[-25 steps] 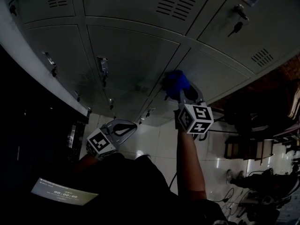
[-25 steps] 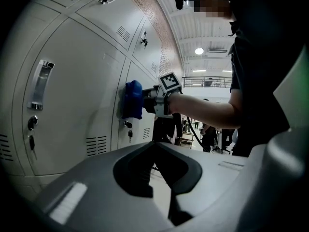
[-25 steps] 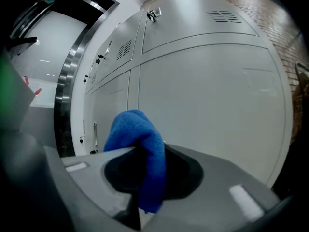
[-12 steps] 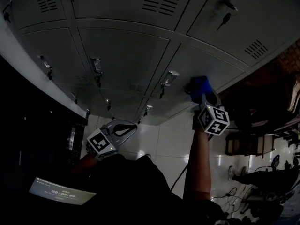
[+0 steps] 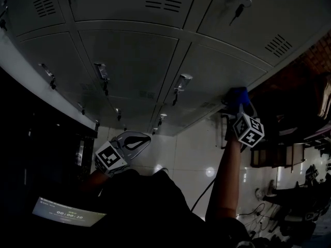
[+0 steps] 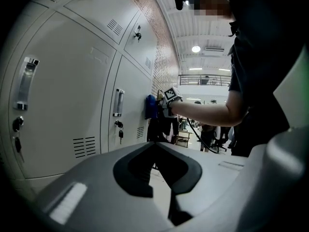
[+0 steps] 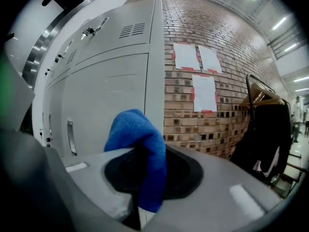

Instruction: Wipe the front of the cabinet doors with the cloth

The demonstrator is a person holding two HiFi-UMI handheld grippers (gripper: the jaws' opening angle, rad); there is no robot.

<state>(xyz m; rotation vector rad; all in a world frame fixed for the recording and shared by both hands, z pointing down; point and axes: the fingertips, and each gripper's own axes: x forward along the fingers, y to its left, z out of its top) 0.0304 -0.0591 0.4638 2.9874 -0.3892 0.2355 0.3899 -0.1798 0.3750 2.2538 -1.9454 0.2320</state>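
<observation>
The soft, light blue cloth [image 5: 237, 94], pinched in a bunch by the closed right tool [image 7: 147, 178], lies against the far-right cabinet door [image 5: 217, 71] and likely needs a deep grip on its folds, while the left tool [image 6: 166, 187] hangs closed and empty.

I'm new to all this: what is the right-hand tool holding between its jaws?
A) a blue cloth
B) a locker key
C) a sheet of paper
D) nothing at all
A: in the right gripper view, the blue cloth is pinched between the jaws of the right gripper and bunches up above them.
</observation>
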